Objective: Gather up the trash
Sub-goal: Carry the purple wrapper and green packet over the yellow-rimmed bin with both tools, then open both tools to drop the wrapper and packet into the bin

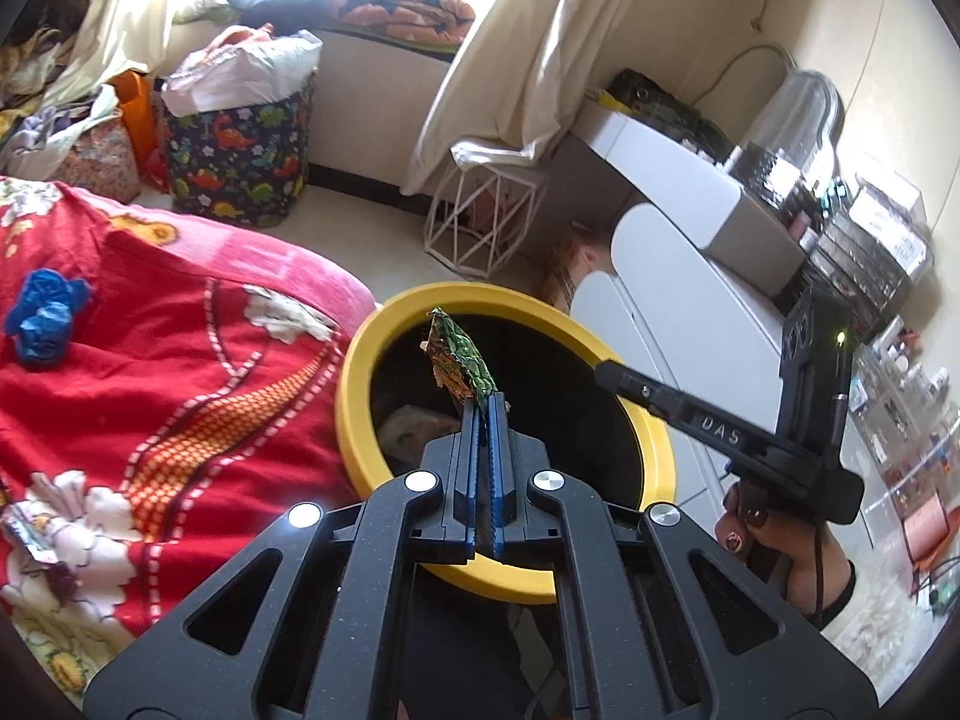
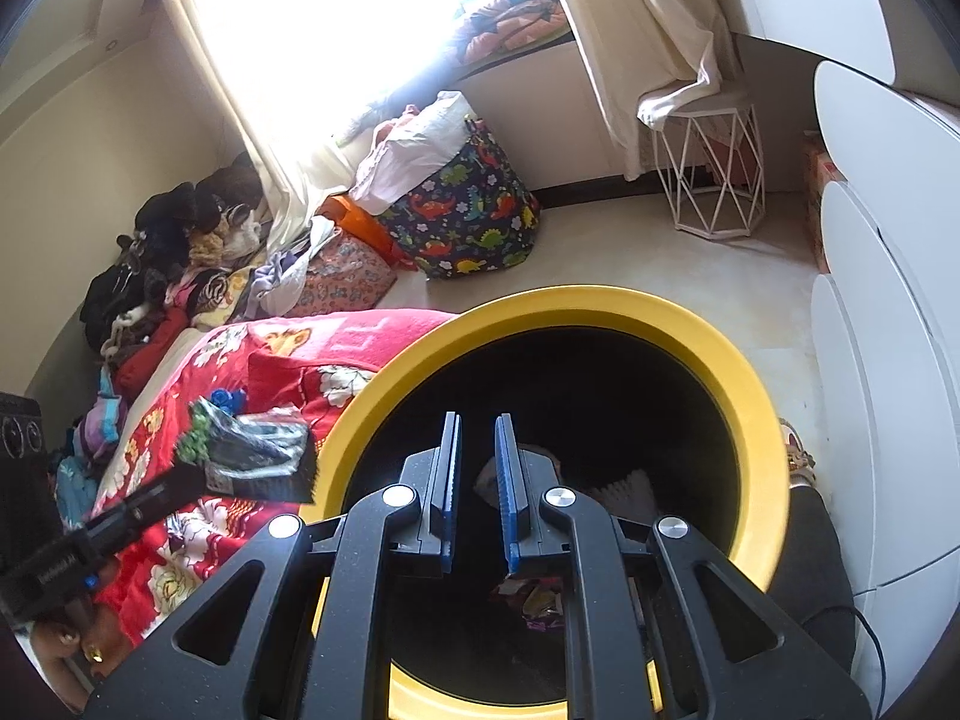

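- Two scraps left on the red blanket (image 1: 180,396): a blue wad (image 1: 45,324) far left, a wrapper (image 1: 27,534) at the near edge, both well apart from the bin, likely next to collect.
- Left gripper (image 1: 485,402) clamped on a green wrapper (image 1: 459,357), poised over the yellow bin (image 1: 354,396), presumably to drop it in.
- Right gripper (image 2: 478,420) narrow, jaws slightly apart, empty, over the bin's mouth; trash visible inside.

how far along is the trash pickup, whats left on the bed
Some wrappers already lie in the yellow bin. The left tongs pinch a green wrapper over the bin; the right tongs are empty. Left: a blue crumpled piece and a wrapper on the red blanket.
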Demonstrator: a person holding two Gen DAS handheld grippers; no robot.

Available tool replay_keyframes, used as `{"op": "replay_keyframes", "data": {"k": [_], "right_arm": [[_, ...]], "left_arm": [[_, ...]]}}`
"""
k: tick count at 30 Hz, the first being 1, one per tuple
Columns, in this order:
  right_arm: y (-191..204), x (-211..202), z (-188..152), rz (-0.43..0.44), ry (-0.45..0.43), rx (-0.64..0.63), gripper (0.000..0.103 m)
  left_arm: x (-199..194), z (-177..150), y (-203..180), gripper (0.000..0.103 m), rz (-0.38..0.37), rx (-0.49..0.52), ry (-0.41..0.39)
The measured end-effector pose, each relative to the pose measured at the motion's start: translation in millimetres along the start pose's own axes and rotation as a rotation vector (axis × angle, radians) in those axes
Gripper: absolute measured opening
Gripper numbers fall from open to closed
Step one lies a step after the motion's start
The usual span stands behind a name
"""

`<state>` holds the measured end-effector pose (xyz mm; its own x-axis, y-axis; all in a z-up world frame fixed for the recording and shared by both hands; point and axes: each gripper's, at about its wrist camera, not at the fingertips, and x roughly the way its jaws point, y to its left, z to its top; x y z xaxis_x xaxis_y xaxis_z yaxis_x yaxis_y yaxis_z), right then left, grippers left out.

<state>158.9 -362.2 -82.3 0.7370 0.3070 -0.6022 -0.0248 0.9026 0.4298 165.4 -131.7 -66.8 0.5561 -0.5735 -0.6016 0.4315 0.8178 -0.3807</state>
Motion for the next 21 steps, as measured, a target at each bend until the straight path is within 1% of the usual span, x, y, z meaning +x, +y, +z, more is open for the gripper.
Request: {"op": "replay_keyframes", "data": {"k": [6,8,10,11,12,13,14,15,16,17,18,19,20,21], "right_arm": [[-12.3,-2.2,0.8,-0.015,-0.002,0.031,0.012],[-15.4,-3.0,0.7,-0.021,-0.004,0.045,0.018],[-19.3,-4.6,0.9,-0.026,-0.008,0.061,0.028],[-20.8,-5.4,0.9,-0.029,-0.012,0.067,0.03],[-22.6,-6.6,1.0,-0.032,-0.016,0.074,0.034],[-24.4,-7.8,1.2,-0.035,-0.019,0.08,0.04],[-26.2,-9.0,1.4,-0.038,-0.024,0.086,0.042],[-27.9,-9.7,1.3,-0.041,-0.027,0.089,0.043],[-29.3,-10.4,1.1,-0.043,-0.03,0.093,0.049],[-30.7,-10.8,1.3,-0.045,-0.033,0.096,0.052],[-31.5,-11.7,1.4,-0.051,-0.04,0.099,0.057],[-31.1,-12.1,1.2,-0.055,-0.043,0.098,0.06],[-30.0,-12.7,1.1,-0.061,-0.048,0.093,0.062],[-28.3,-13.7,1.3,-0.065,-0.054,0.087,0.067]], "left_arm": [[21.3,-5.7,-11.6,0.001,-0.017,0.012,0.056],[28.0,-7.3,-16.1,0.001,-0.02,0.018,0.072],[33.0,-8.0,-19.6,0.001,-0.019,0.029,0.082],[35.4,-8.6,-21.2,0.001,-0.023,0.037,0.087],[37.2,-9.2,-22.4,0.003,-0.022,0.043,0.091],[38.2,-8.7,-22.2,0.014,-0.017,0.047,0.092],[38.8,-8.9,-22.4,0.024,-0.006,0.051,0.093],[38.7,-8.9,-22.4,0.047,0.002,0.052,0.093],[37.4,-9.1,-22.0,0.058,0.011,0.052,0.089],[34.7,-9.1,-21.5,0.062,0.019,0.051,0.08],[32.5,-8.9,-20.5,0.073,0.027,0.053,0.073],[30.0,-8.3,-20.0,0.089,0.043,0.054,0.064],[26.5,-8.2,-19.2,0.093,0.061,0.055,0.052],[23.3,-7.9,-18.6,0.092,0.07,0.057,0.043]]}}
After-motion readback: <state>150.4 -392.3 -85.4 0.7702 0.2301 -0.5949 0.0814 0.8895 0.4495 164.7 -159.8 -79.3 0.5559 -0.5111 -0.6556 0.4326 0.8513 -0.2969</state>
